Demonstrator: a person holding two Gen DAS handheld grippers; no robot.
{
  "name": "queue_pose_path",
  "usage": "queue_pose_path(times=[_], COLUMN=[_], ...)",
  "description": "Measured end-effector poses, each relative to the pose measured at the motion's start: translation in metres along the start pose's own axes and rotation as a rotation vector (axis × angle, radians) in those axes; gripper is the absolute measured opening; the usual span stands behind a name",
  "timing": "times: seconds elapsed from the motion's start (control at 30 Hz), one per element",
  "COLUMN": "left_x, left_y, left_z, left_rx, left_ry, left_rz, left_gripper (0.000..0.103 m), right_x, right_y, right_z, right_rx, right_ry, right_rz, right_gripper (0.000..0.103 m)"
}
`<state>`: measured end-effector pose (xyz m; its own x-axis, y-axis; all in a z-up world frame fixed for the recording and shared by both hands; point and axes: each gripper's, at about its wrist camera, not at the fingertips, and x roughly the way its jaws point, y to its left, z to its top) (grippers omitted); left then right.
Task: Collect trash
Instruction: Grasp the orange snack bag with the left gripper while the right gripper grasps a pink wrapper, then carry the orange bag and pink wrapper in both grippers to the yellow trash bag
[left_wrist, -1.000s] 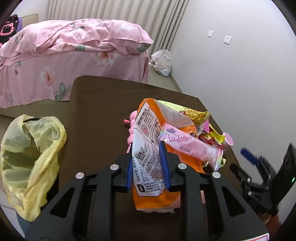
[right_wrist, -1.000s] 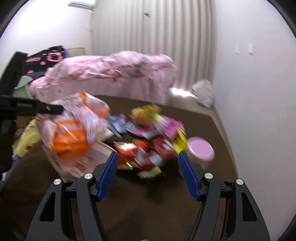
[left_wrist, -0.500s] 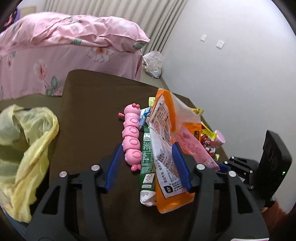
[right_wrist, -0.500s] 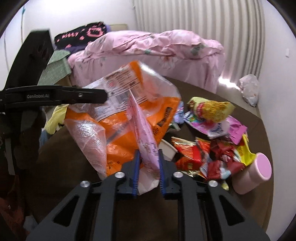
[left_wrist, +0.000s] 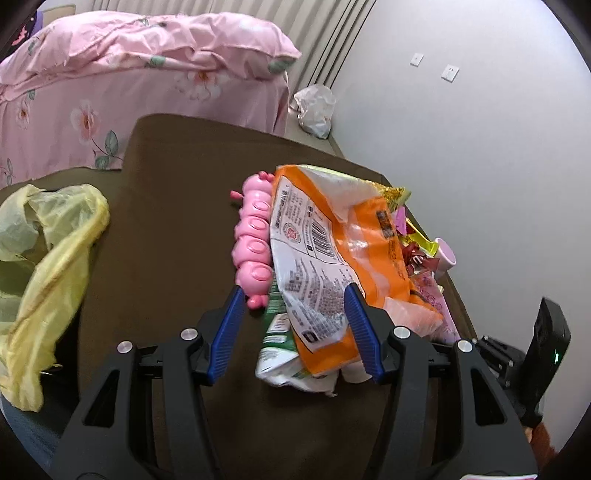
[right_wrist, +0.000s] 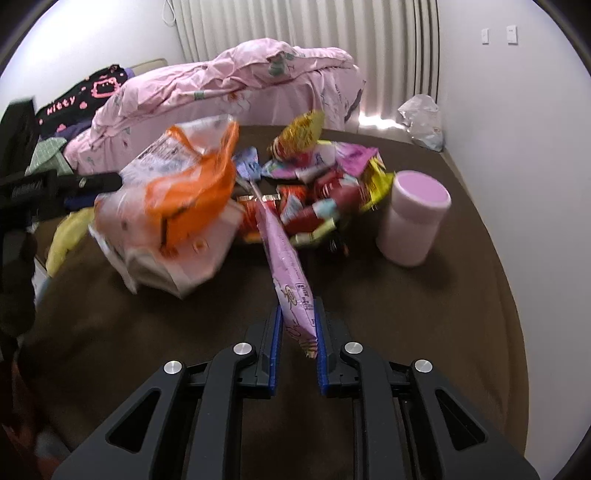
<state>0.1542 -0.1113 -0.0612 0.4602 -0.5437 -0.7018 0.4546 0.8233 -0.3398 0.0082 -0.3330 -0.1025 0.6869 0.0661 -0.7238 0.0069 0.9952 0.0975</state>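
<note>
While the left tongs stand half open around the orange snack bag, their pads clear of it after opening, the right tongs have eased slightly yet hold the pink wrapper between their pads. Its long axis runs straight ahead toward the litter pile on the brown worktop. The yellow trash bag lies off the worktop's left edge, nearer the left tongs.

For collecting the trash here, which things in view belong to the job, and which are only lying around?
Belong to the job:
- orange snack bag
- pink wrapper, between the jaws of the right gripper
- pile of small wrappers
- yellow trash bag

Just lying about:
- pink caterpillar toy
- pink cup, probably
- bed
- white bag by the wall
</note>
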Motion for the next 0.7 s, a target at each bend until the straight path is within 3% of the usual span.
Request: queue_pose_path(times=[0.03,0.07,0.17,0.4,0.5,0.7], left_x=[0.003,0.005,0.009,-0.011,-0.022,-0.04], left_y=[-0.003,-0.006,-0.015,-0.024,-0.027,-0.022], left_z=[0.001,0.002,0.01,0.04,0.053,0.062], left_rx=[0.006,0.016,0.064,0.17,0.233,0.215], left_ry=[0.002,0.003,-0.011,-0.097,-0.112,-0.156], left_rz=[0.003,0.006,0.029,0.054,0.053,0.03], left_gripper=[0.043,0.032,0.017,0.013,0.013,0.013], right_x=[-0.002,-0.005,-0.009,-0.018,-0.018,0.004], right_y=[0.0,0.001,0.002,-0.005,-0.007,-0.008], right_z=[-0.004,-0.008,-0.013,-0.01,-0.005,0.0], right_rx=[-0.008,-0.025,-0.052,-0.049,-0.084,-0.153], right_ry=[-0.006,-0.022,-0.031,-0.076,-0.068,-0.004], right_rz=[0.022,0.04,0.038,0.025,0.059,0.074], right_gripper=[0.039,0.045,0.045,0.045,0.045,0.045])
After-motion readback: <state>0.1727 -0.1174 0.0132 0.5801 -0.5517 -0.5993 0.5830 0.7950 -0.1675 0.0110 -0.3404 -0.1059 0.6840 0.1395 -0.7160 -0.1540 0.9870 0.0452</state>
